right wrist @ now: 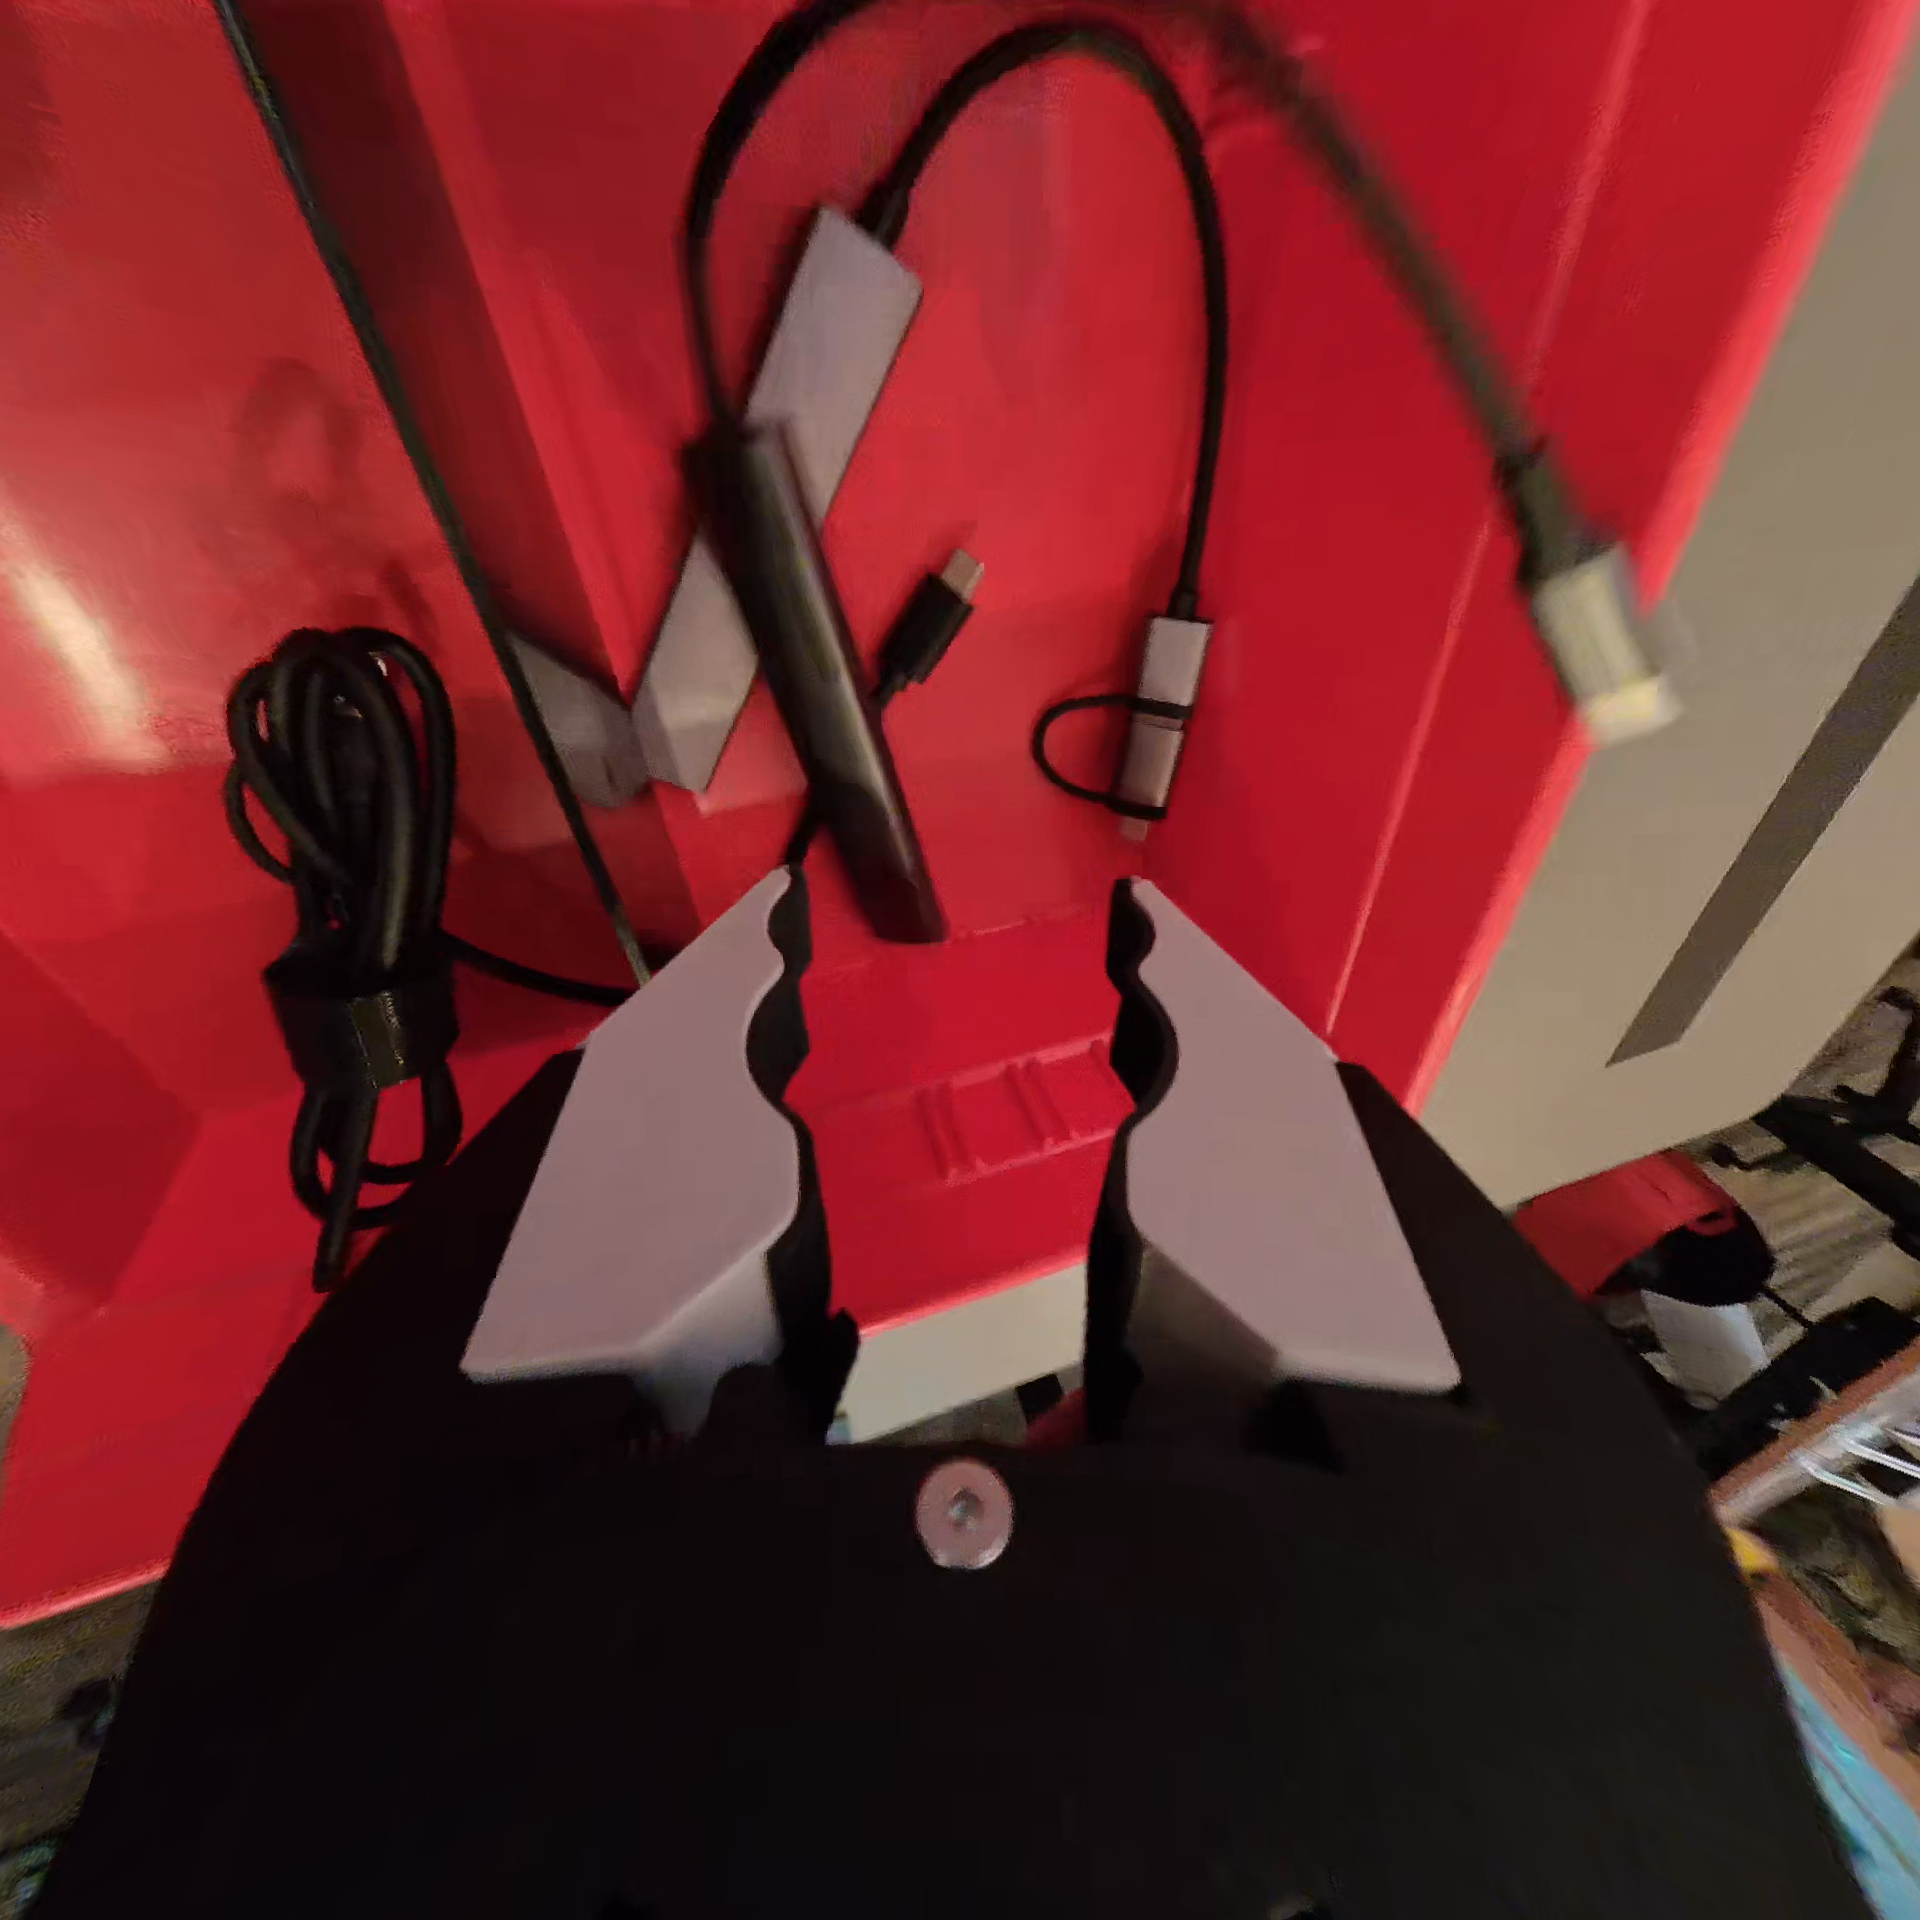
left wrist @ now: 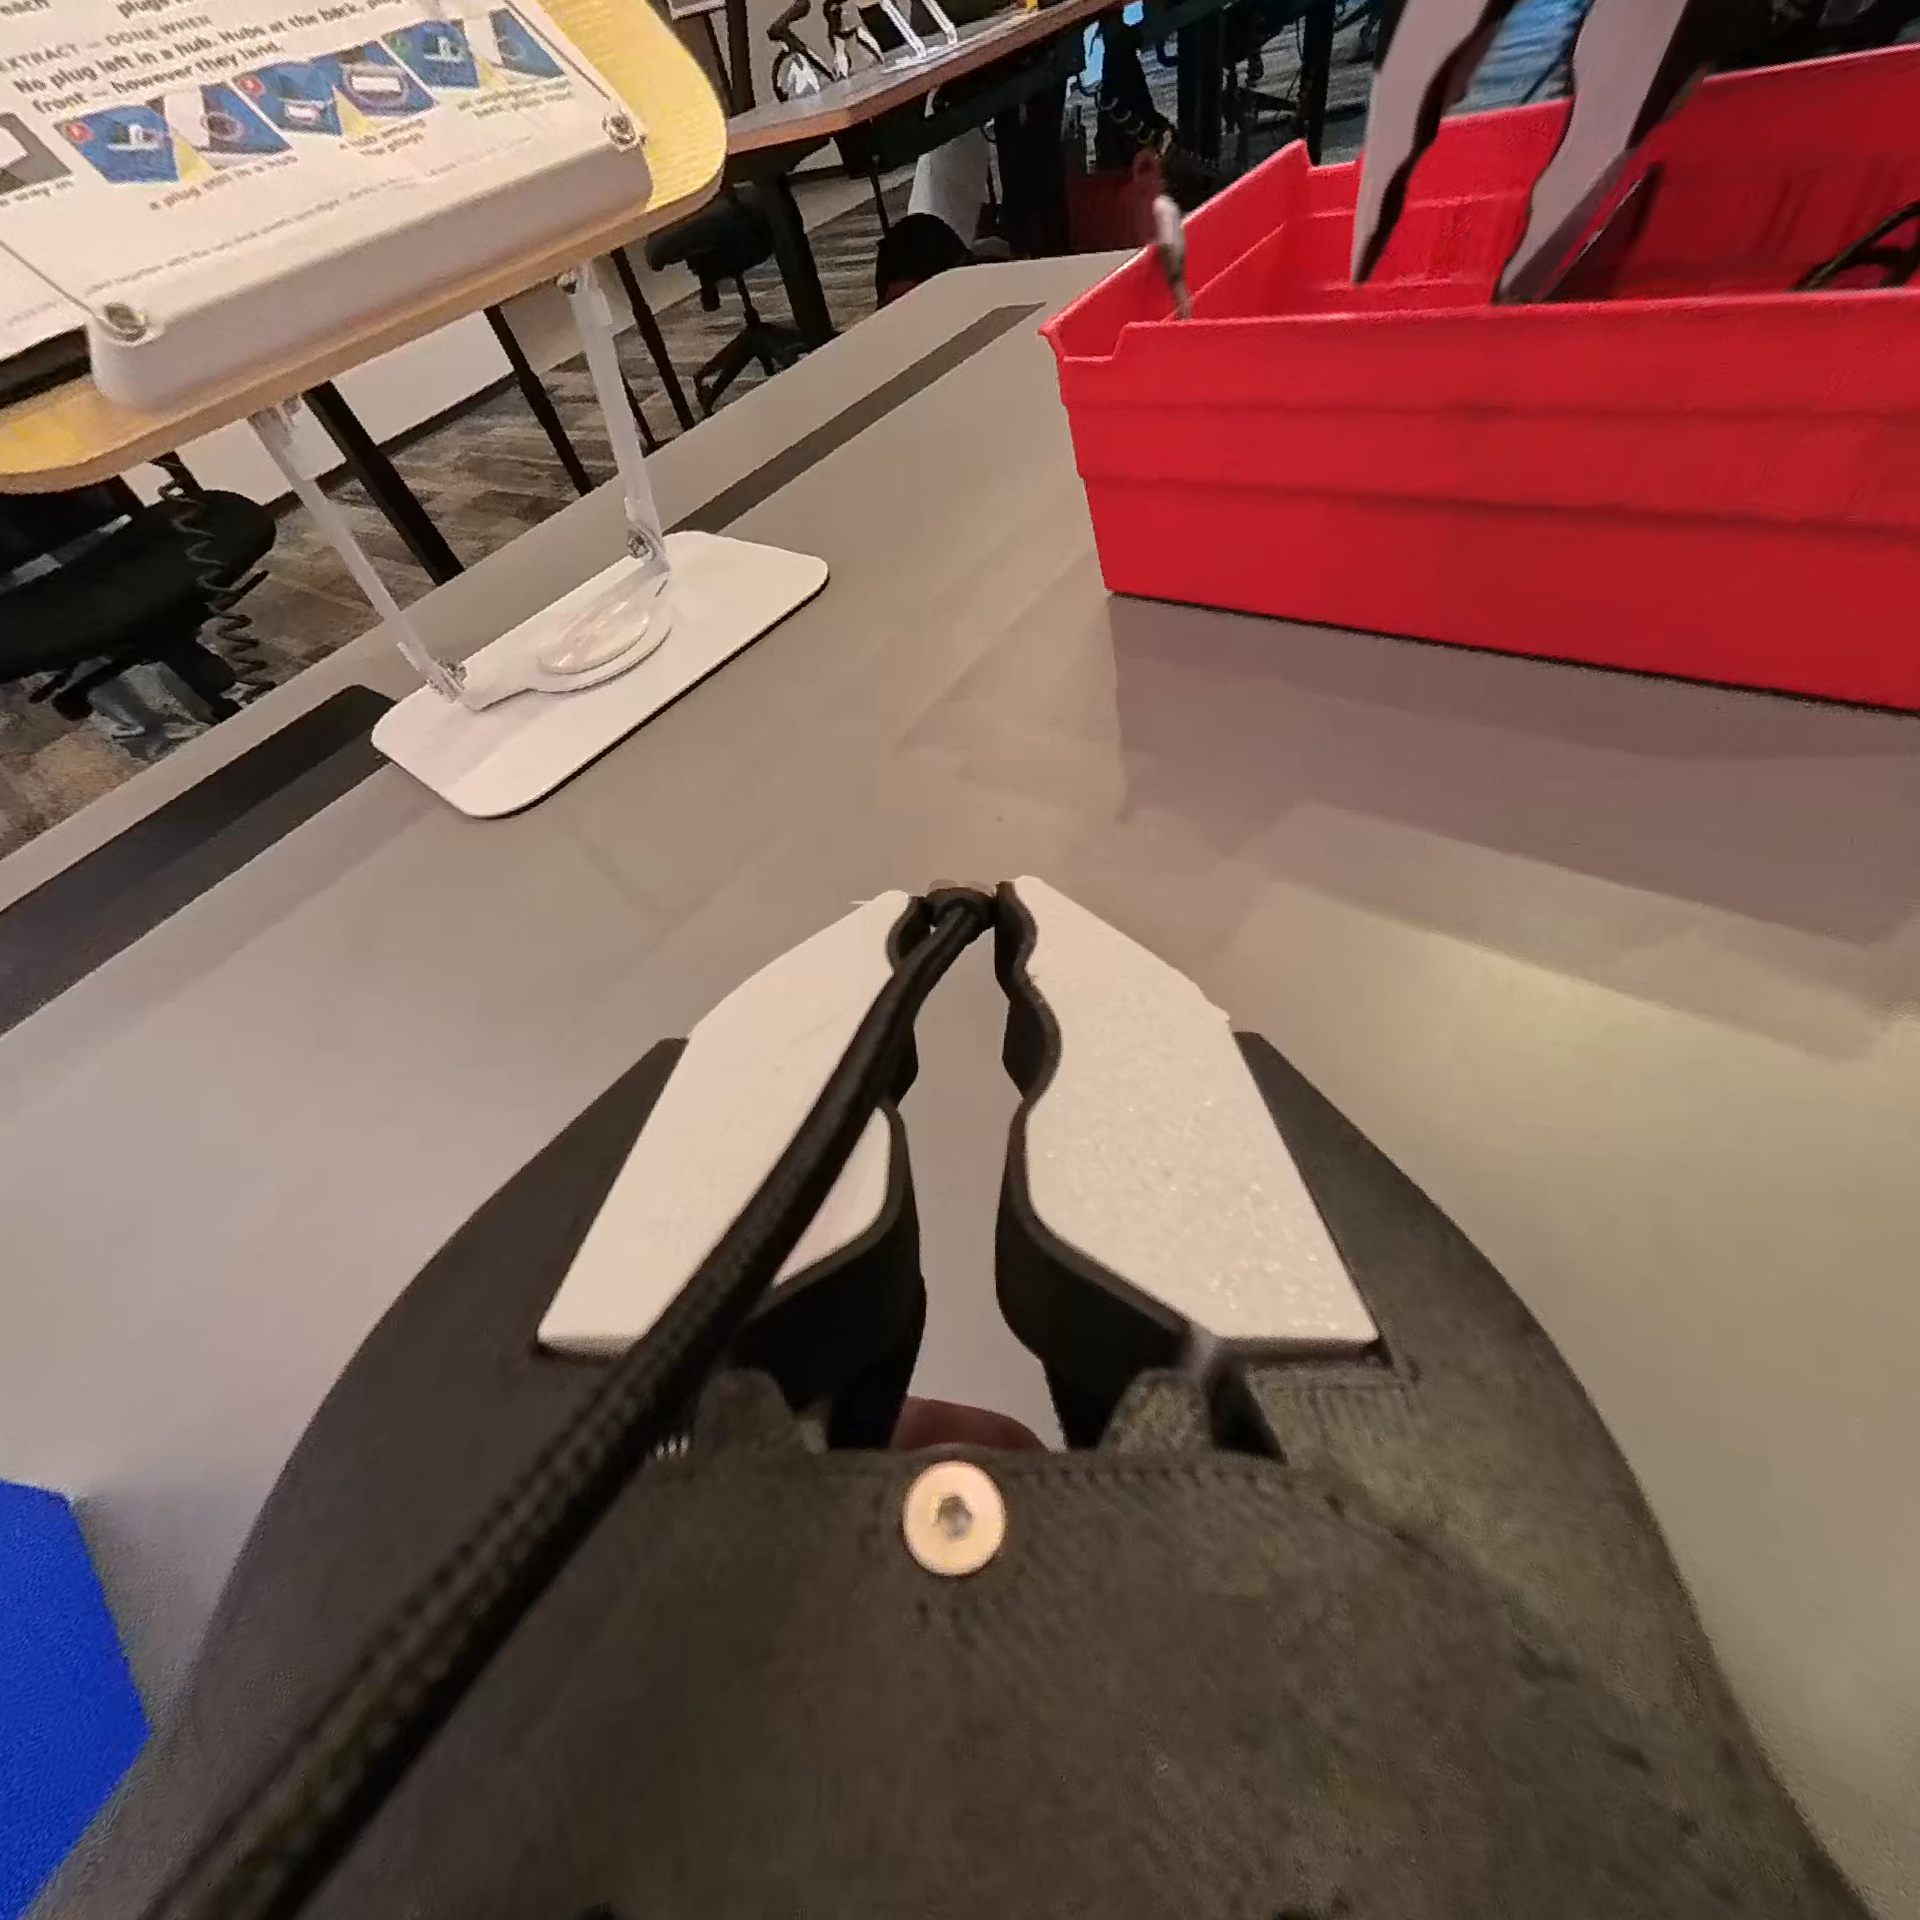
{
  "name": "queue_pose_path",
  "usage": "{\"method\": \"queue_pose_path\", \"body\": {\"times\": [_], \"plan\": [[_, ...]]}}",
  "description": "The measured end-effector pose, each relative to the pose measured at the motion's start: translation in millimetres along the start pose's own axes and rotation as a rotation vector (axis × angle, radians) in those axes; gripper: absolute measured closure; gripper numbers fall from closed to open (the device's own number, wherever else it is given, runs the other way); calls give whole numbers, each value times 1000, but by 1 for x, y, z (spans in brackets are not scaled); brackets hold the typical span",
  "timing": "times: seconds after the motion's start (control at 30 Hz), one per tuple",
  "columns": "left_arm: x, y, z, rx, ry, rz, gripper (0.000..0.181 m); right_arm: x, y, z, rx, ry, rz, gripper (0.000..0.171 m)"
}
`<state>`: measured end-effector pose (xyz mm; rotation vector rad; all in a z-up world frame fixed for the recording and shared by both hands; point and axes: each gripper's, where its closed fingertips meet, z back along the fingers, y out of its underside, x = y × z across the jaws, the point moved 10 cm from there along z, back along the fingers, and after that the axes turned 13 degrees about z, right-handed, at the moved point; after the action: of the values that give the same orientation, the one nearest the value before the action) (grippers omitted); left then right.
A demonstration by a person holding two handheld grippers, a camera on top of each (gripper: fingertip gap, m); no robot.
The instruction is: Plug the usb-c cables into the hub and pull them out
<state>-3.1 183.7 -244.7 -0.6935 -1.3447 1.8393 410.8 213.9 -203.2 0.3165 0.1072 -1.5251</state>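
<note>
My left gripper (left wrist: 961, 906) is shut on a black braided cable (left wrist: 790, 1174) at its tips, low over the grey table (left wrist: 520, 987); the cable runs back past the left finger. The red bin (left wrist: 1455, 488) stands ahead to the right. My right gripper (right wrist: 956, 899) is open and empty, pointing down into the bin (right wrist: 1351, 312). Below it a grey hub (right wrist: 831, 322) and a dark hub (right wrist: 831, 686) lie crossed, with a loose black USB-C plug (right wrist: 940, 603) and a silver connector (right wrist: 1169, 675) beside them. A blurred cable with a silver plug (right wrist: 1605, 649) hangs at the right.
A coiled black cable (right wrist: 343, 831) lies in the bin's left compartment. A white stand (left wrist: 613, 675) holding an instruction card (left wrist: 312, 156) sits at the table's left. A blue object (left wrist: 52, 1683) is at the near left. Chairs and desks lie beyond the table. Left tips to right tips: about 35 centimeters. To the silver connector (right wrist: 1169, 675): right tips about 7 centimeters, left tips about 35 centimeters.
</note>
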Motion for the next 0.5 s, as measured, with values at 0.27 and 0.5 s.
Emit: {"method": "queue_pose_path", "body": {"times": [0.27,0.5], "plan": [[-11,-3,-5,38,18,-87,170,-8,-22,52,-52,150,-49,121],[-40,-3,-12,72,151,-246,170,-8,-153,116,-712,233,157,131]]}}
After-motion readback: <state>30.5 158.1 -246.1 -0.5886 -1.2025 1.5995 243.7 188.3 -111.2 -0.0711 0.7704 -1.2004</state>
